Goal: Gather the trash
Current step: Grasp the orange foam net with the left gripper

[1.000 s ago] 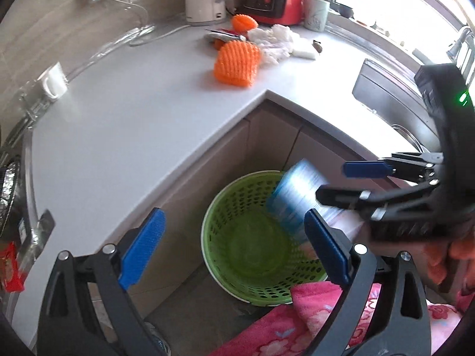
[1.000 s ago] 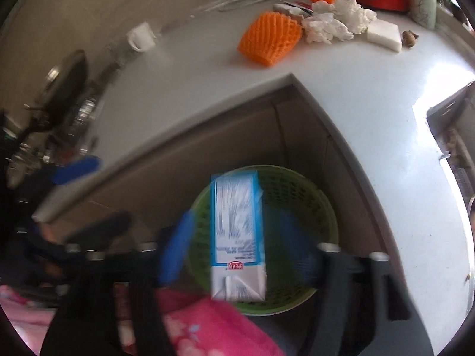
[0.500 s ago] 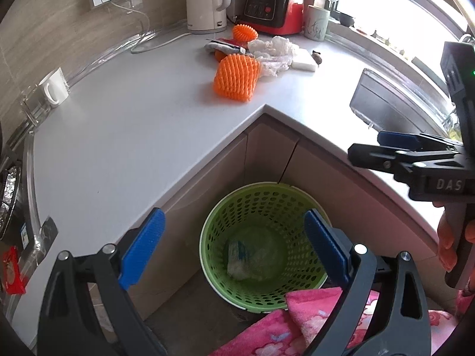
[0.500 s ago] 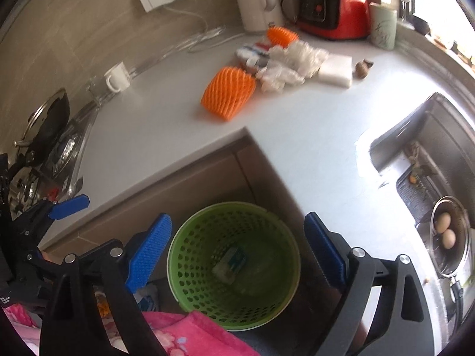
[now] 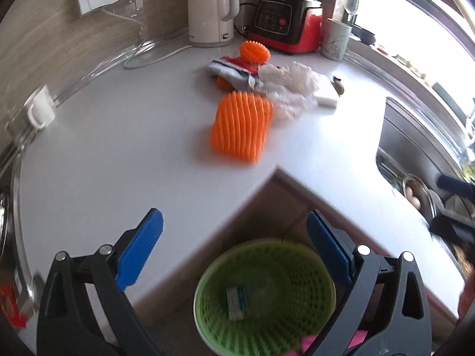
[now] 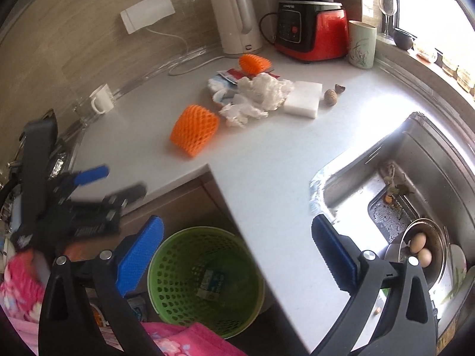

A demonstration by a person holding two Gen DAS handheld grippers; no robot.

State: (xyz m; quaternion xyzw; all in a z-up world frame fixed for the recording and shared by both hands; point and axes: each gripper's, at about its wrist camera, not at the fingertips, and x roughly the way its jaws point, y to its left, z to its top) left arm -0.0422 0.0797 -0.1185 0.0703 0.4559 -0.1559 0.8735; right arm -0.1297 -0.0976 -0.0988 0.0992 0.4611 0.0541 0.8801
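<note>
On the floor under the counter corner stands a green basket (image 5: 204, 284) (image 6: 178, 296), and a blue-and-white carton (image 5: 237, 301) (image 6: 212, 280) lies in its bottom. On the white counter lie a large orange foam net (image 5: 240, 127) (image 6: 194, 129), a smaller one (image 5: 255, 53) (image 6: 253, 62), crumpled white tissue (image 5: 294, 89) (image 6: 261, 92) and wrappers (image 5: 231, 71) (image 6: 225, 83). My left gripper (image 5: 234, 252) is open and empty over the counter edge. My right gripper (image 6: 237, 255) has its jaws opening, wide, with nothing between them.
At the back stand a white kettle (image 5: 210, 9), a red blender base (image 6: 311, 32), a cup (image 6: 362, 44) and a mug (image 6: 102, 99). A white sponge block (image 6: 302, 99) and a nut (image 6: 329, 96) lie nearby. The sink (image 6: 415, 154) at right holds a bowl of eggs (image 6: 421, 246).
The carton left my right gripper and dropped into the basket. The right jaws widened. Both grippers lifted and swung toward the counter, the left most in the last half second.
</note>
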